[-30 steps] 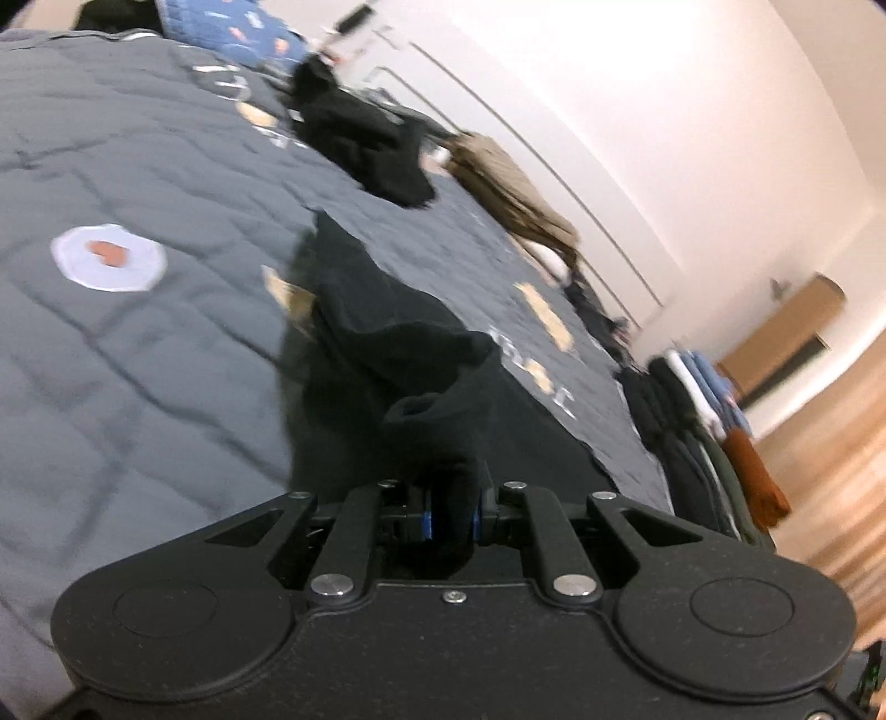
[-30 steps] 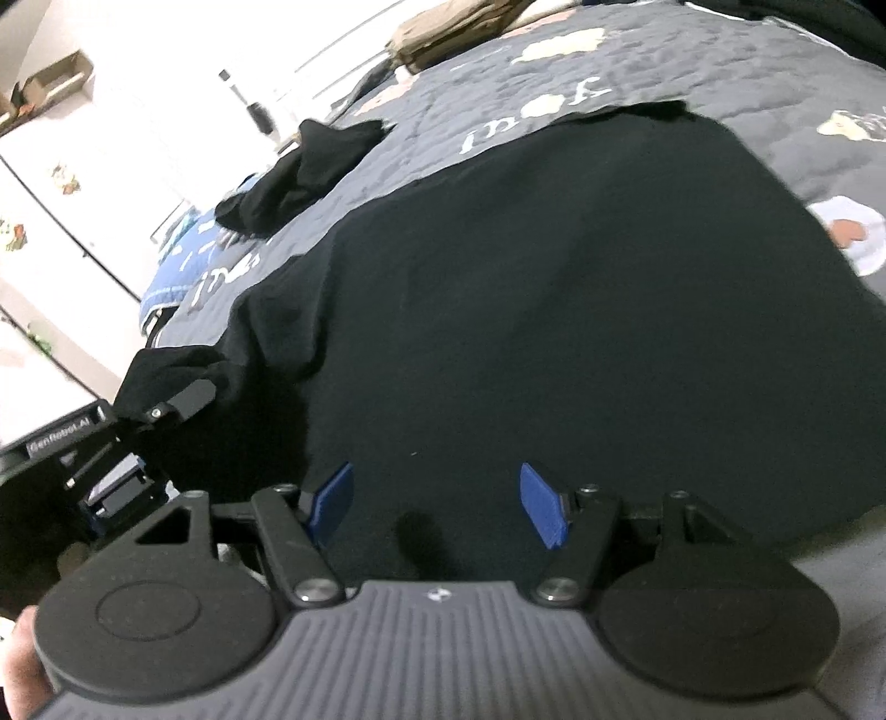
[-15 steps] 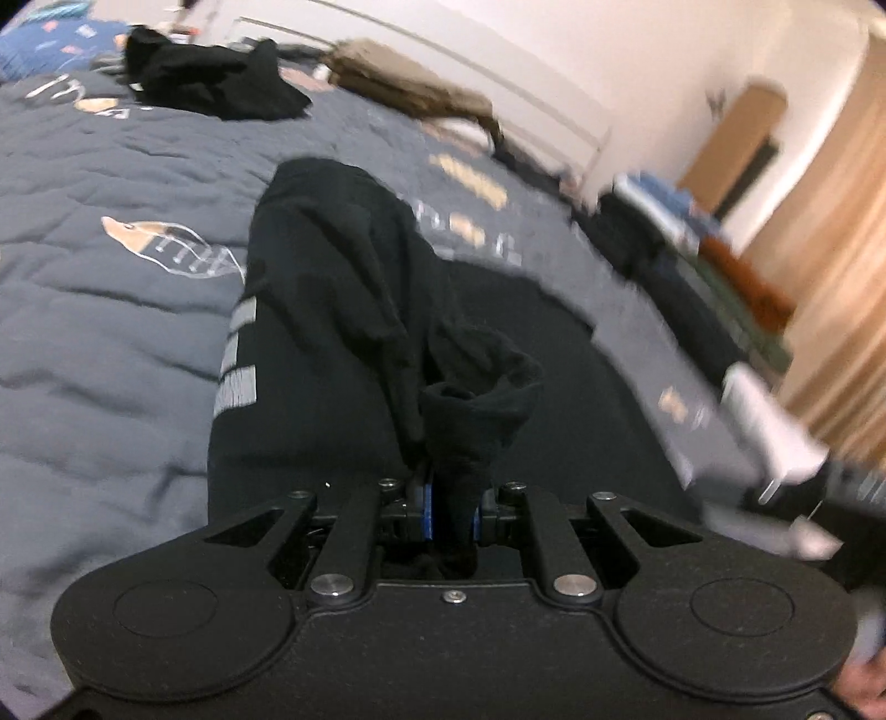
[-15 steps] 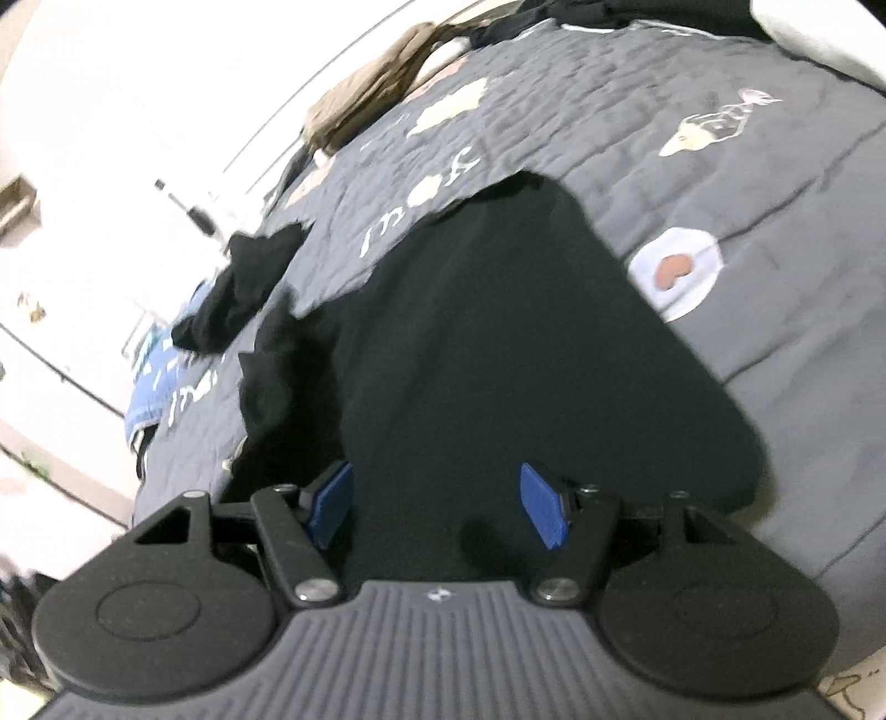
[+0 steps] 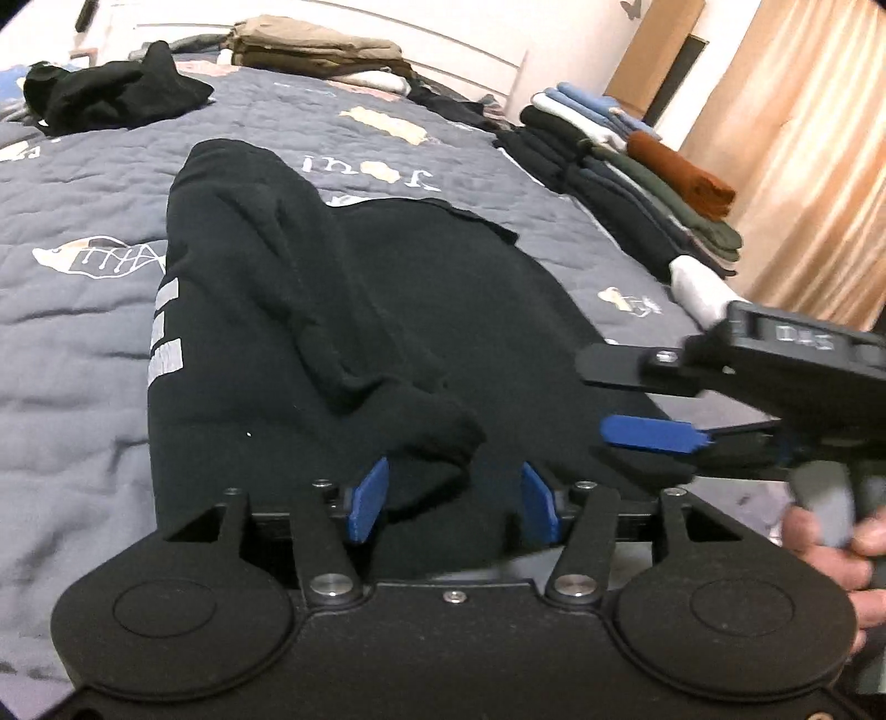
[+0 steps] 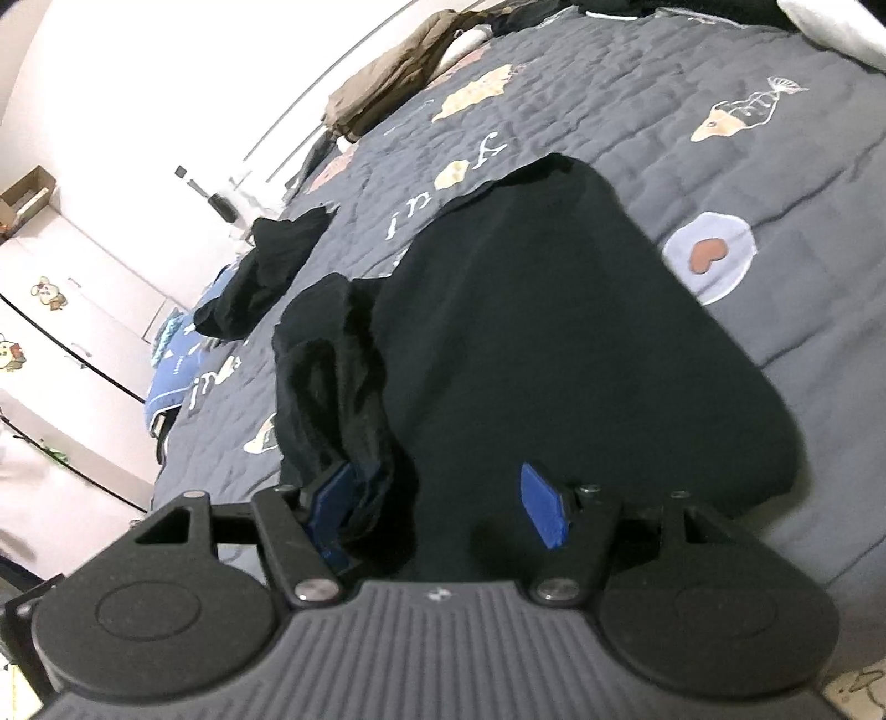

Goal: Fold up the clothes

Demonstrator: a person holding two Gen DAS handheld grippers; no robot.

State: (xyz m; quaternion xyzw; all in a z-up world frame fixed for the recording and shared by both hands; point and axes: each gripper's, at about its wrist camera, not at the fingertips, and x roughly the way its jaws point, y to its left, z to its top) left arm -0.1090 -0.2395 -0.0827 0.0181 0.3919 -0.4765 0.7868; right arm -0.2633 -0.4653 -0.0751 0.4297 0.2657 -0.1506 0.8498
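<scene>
While folded stack lines quilt, crumpled black garment beyond

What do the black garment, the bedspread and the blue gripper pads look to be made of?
Black garment: soft matte knit, probably cotton fleece; it slumps in thick, rounded folds. Bedspread: grey quilted fabric, matte, puckered along stitch lines, with sewn or printed motifs. Blue pads of the left hand-held gripper: smooth, dull, likely rubber or plastic; cannot tell which.

White walls, peach curtains, a white cupboard with animal stickers.
</scene>
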